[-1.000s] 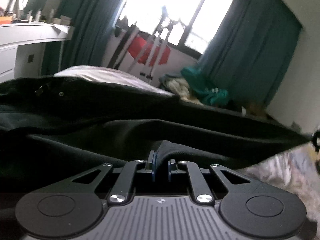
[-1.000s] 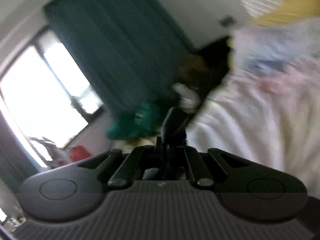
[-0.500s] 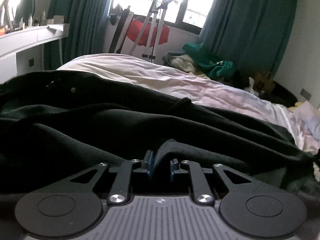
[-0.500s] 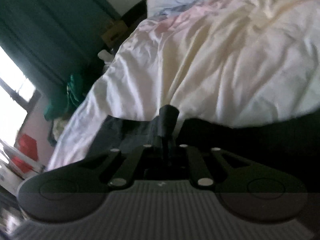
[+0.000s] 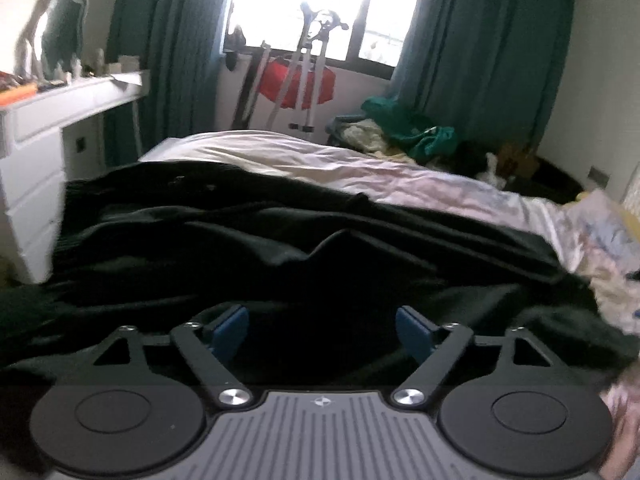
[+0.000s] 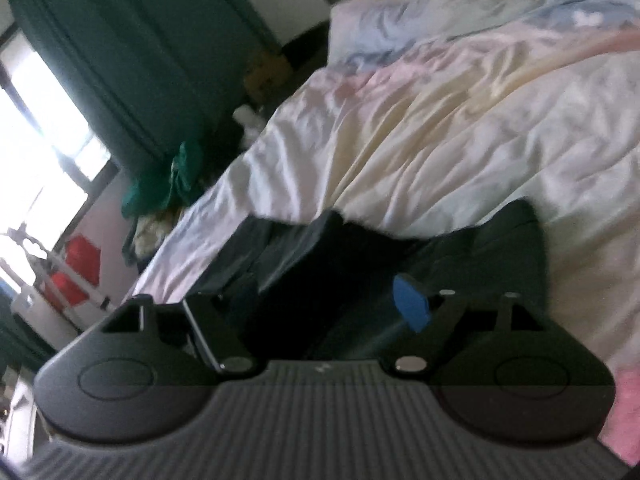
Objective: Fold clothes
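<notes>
Black cloth, the garment point(image 5: 248, 240), lies spread on the bed point(image 5: 400, 176) in the left wrist view, its long axis running across the picture from the white dresser point(image 5: 36, 168) side toward the pillow end. The left gripper point(image 5: 322, 332) sits over it with fingers point(image 5: 230, 330) spread wide, gripping nothing.

From the right wrist view, the garment point(image 6: 508, 248) lies against the pale bedding point(image 6: 460, 140). The right gripper point(image 6: 324, 308) has its fingers point(image 6: 410, 306) wide apart, empty.
</notes>
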Demonstrator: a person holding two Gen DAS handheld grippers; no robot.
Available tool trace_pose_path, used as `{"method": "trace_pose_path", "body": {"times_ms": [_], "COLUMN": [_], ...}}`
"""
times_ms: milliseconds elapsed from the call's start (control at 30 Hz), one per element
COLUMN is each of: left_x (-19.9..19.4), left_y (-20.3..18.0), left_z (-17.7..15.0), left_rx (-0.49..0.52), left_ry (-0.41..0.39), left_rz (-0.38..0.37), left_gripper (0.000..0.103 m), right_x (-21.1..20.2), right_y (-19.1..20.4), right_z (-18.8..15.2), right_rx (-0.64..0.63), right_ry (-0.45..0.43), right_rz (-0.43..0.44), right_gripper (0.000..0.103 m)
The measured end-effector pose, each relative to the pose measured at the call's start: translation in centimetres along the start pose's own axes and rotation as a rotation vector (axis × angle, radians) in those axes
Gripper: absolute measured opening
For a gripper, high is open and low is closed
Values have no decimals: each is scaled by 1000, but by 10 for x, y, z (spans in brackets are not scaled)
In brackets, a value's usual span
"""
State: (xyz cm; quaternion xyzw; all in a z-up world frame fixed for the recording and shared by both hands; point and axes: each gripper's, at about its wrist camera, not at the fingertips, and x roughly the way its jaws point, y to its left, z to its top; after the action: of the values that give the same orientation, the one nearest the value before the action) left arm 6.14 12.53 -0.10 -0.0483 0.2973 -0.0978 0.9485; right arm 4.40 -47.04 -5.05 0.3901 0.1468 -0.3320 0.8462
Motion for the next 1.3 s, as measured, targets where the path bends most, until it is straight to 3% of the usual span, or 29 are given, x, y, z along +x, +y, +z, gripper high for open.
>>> {"method": "trace_pose_path", "body": {"times_ms": [100,200,367,433,500,533,600,700,767,867,967,1100,1300], "left_x": [-30,-57,-84,-84,-88,-91,-103,-124,-137,-151,-157,-146,-126], "left_y": [14,31,70,80,87,91,104,121,130,145,161,178,183], "left_z": [-10,-20,-21,-19,-19,-19,-25,-38,-46,-59,-69,-83,-88], "left_rx": [-27,-78,-334,-404,-471,-509,-620,-771,-854,-983,-1086,-1206,-1216], "left_ry": [-20,-45,-142,-157,-186,-204,-267,-348,-399,-443,-432,-323,-225], "left_rz": [32,67,31,104,243,279,327,398,429,447,449,398,324], "left_gripper": [97,99,103,103,103,103,102,103,103,103,100,94,90], "right_x": [-8,-7,0,7,14,17,23,28,30,26,19,10,9], "right_y": [-13,-31,-67,-74,-80,-81,-81,-79,-81,-84,-81,-75,-79], "right_z": [8,15,21,19,16,15,13,11,10,11,13,16,15], "right_rx": [-11,-19,43,61,79,88,100,108,145,202,210,194,246], "right_ry": [-26,-34,-35,-11,10,24,45,63,68,56,37,12,39], "right_rz": [-61,-175,-243,-242,-237,-226,-196,-140,-97,-27,-7,-17,-53], "right_gripper": [77,77,77,77,75,69,68,49,23,5,3,3,3]}}
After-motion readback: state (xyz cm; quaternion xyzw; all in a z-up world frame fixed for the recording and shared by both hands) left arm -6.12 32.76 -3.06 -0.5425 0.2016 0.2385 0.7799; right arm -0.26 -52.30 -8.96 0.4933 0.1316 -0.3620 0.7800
